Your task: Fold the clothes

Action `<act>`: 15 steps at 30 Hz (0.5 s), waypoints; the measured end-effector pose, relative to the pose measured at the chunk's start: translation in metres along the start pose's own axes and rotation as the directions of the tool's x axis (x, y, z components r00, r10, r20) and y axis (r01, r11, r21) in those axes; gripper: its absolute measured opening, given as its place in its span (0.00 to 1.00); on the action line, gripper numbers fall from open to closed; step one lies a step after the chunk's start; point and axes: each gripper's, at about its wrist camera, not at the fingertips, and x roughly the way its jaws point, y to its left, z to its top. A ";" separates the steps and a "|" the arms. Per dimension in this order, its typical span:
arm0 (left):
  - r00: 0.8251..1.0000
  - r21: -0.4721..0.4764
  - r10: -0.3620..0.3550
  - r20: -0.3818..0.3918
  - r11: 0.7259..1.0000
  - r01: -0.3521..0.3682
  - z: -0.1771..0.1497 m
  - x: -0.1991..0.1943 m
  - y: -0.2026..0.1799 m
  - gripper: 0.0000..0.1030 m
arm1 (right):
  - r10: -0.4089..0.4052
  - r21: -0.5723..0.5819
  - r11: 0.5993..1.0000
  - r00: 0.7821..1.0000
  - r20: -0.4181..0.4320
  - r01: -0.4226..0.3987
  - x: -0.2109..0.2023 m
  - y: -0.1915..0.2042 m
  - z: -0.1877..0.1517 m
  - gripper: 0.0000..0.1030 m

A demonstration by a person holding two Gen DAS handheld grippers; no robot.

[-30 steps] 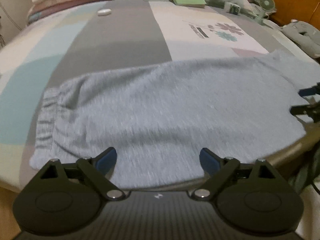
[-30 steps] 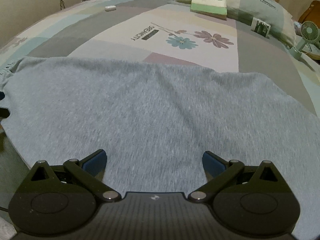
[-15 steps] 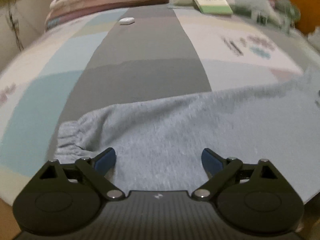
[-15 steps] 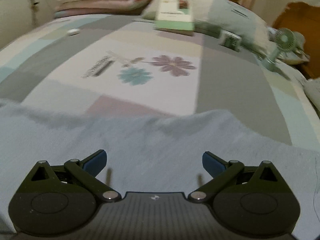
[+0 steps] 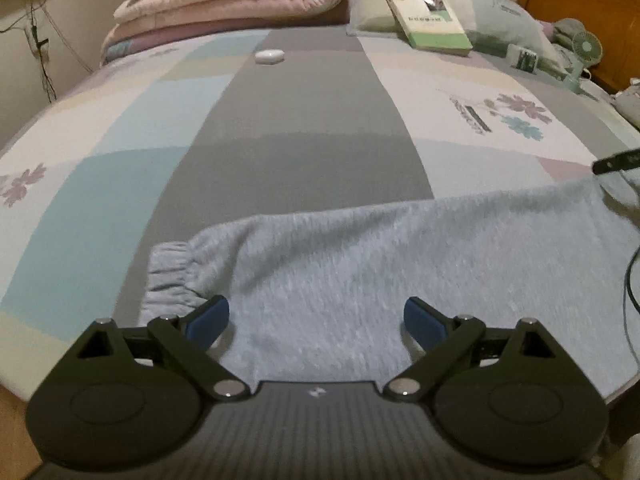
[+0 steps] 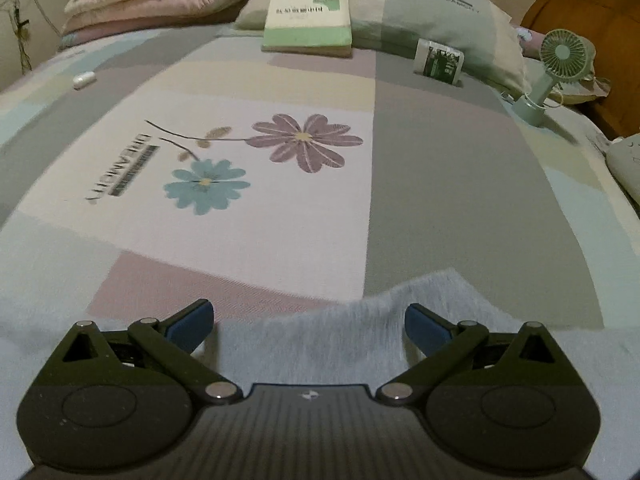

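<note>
Patchwork bedsheet (image 5: 296, 128) lay bare beyond the grey garment (image 5: 400, 264), which was spread along the near edge of the bed, its elastic cuff (image 5: 168, 276) at left. Left gripper (image 5: 316, 318) and right gripper (image 6: 308, 322) hovered over it, fingers spread wide, holding nothing.

One grey garment (image 5: 400, 264) lies on the bed (image 5: 296, 152), with one elastic cuff (image 5: 168, 276) showing. Two grippers: left (image 5: 316, 322) and right (image 6: 308, 326), each with two blue pads. One book (image 6: 308, 8), one pillow (image 6: 440, 4), one small fan (image 6: 560, 68), one small packet (image 6: 439, 58) and one little white object (image 5: 270, 56). The folded quilts (image 5: 228, 0) look like two, perhaps more; the stack is hard to separate. Two printed flowers (image 6: 306, 142) sit mid-bed.
</note>
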 end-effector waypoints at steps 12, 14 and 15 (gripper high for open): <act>1.000 -0.007 -0.027 -0.010 1.000 0.027 0.005 -0.005 -0.003 0.92 | 0.040 0.034 0.999 0.998 -0.046 -0.038 0.006 0.021 -0.008 1.00; 0.999 0.020 -0.051 -0.006 0.998 0.051 -0.001 -0.011 -0.010 0.92 | 0.048 0.035 0.998 0.999 -0.025 -0.047 -0.004 0.022 -0.008 1.00; 0.998 0.028 -0.057 -0.012 0.998 0.057 -0.005 -0.012 -0.012 0.92 | 0.060 0.020 0.998 0.998 -0.008 -0.059 -0.014 0.024 -0.012 1.00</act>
